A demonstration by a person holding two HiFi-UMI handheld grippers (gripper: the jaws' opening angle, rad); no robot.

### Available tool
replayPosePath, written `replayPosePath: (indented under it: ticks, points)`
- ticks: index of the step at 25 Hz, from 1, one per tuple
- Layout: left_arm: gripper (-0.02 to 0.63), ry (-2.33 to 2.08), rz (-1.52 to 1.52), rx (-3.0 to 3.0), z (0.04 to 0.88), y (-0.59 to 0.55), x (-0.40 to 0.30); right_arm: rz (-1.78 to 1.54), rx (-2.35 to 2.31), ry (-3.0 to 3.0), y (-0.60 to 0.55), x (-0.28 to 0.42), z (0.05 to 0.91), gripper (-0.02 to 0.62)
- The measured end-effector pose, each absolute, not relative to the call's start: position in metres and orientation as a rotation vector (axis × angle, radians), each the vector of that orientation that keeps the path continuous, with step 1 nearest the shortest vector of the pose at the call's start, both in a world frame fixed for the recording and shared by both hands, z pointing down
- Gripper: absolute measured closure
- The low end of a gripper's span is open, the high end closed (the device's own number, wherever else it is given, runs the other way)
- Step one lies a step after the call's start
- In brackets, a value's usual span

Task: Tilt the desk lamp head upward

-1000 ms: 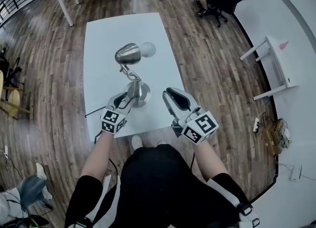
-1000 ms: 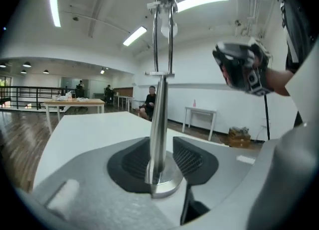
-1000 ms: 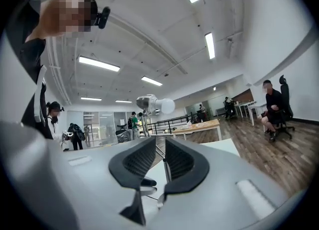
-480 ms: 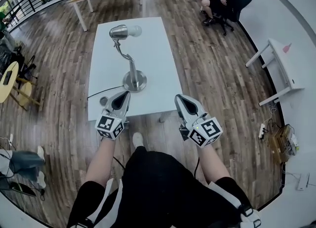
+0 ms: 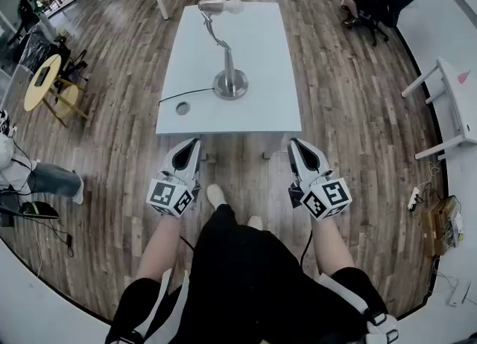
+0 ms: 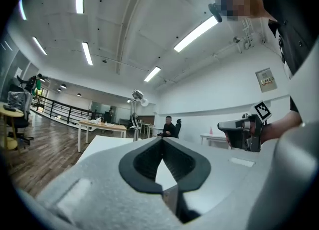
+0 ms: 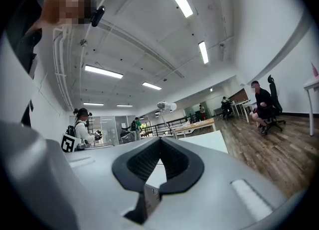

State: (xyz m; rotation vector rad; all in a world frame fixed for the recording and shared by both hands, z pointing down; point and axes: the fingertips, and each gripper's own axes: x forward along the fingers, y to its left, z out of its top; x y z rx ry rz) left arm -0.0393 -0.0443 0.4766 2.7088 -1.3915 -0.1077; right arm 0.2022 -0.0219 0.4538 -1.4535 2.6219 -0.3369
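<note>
Lamp (image 5: 226, 56) | standing on desk (image 5: 262, 52), well apart from both | left hand-held gripper (image 5: 191, 143), right hand-held gripper (image 5: 297, 144) sitting closed, empty | head (image 5: 211, 4) likely light, smooth metal, stiff hinge; taking hold at shade.

Desk lamp (image 5: 229, 80) gleaming silver; bench (image 5: 261, 52) showing white; floor (image 5: 112, 149) showing brown planks; left tongs (image 5: 195, 141), right tongs (image 5: 293, 142) wearing black-white square markers.

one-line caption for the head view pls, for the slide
Head view: left gripper and right gripper shut and empty, short of the white table where the desk lamp stands untouched.
</note>
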Motion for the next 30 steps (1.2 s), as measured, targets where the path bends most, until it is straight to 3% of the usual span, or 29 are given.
replayPosePath:
  ticks: [8,18,30]
  points:
    - [0.606,-1.422,-0.267,2.648,0.467,-0.028,-0.074,-0.309,-1.601,2.586,-0.001,0.188,0.473,0.591]
    - [0.607,-1.325,-0.228,2.730,0.459,-0.042,-0.107,-0.295,-1.685,2.458,-0.018,0.168,0.464,0.591]
    - [0.607,-1.289,-0.285,2.764,0.443,-0.063,-0.103,-0.246,-1.692,2.456,-0.031,0.164,0.450,0.592]
